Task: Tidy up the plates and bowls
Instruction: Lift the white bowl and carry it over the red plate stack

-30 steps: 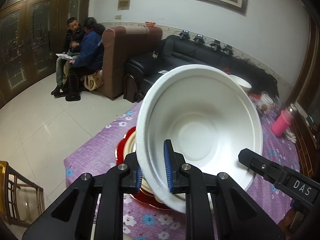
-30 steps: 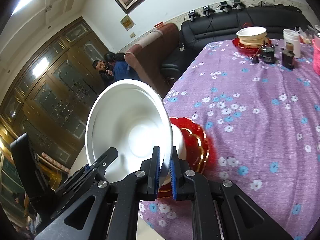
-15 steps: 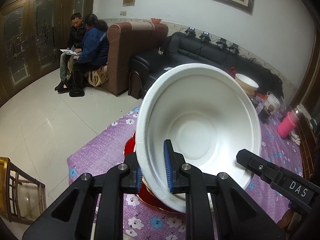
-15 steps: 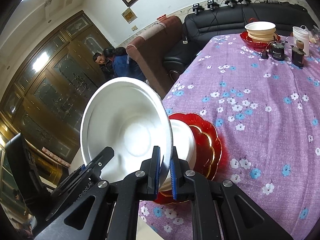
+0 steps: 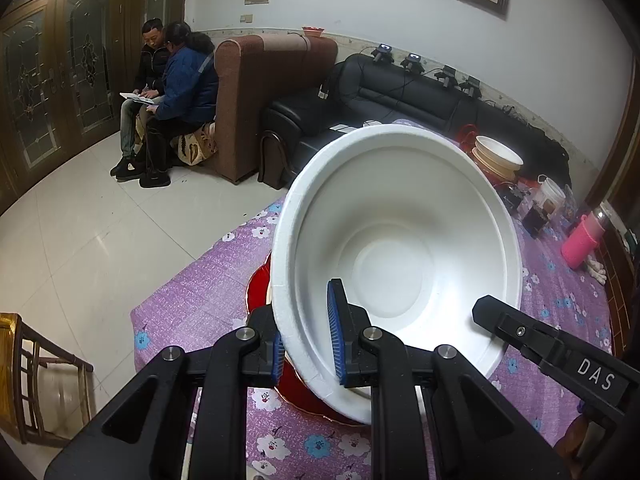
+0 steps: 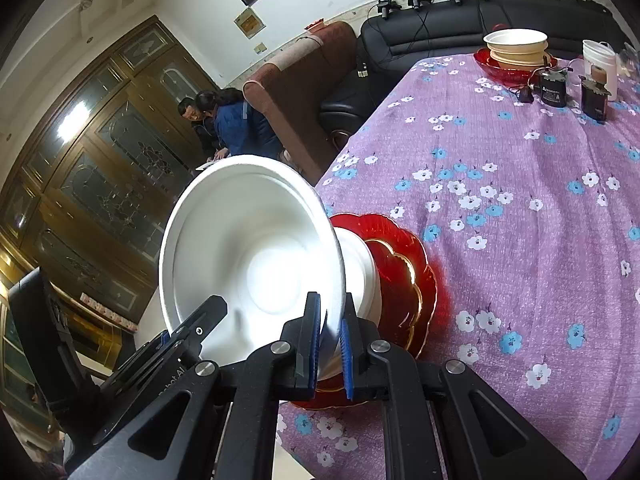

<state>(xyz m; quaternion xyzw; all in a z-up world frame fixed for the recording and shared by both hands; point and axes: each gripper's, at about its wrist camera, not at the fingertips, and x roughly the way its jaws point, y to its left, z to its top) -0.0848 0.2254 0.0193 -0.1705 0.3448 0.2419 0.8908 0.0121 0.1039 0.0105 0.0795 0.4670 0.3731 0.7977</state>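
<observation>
- Table (image 6: 520,240), under a purple flowered cloth, carries everything; a second stack of bowls (image 6: 516,46) sits at its far end, well apart
- Red plate (image 6: 404,280) lies near the table's near corner, with another white bowl (image 6: 356,264) nested on it
- Bowl (image 5: 400,256), white foam, is held tilted just above that plate, its mouth turned toward both cameras
- Left gripper (image 5: 308,344) is clamped on the bowl's near rim, one pad inside, one outside
- Right gripper (image 6: 330,344) pinches the rim on the opposite side, jaws nearly together on the thin wall
- The bowl looks very light and somewhat soft: it should dent or crack under a hard squeeze, and the rolled rim seems the stiffest place to hold
- Next, I judge, comes lowering it into the nested bowl
</observation>
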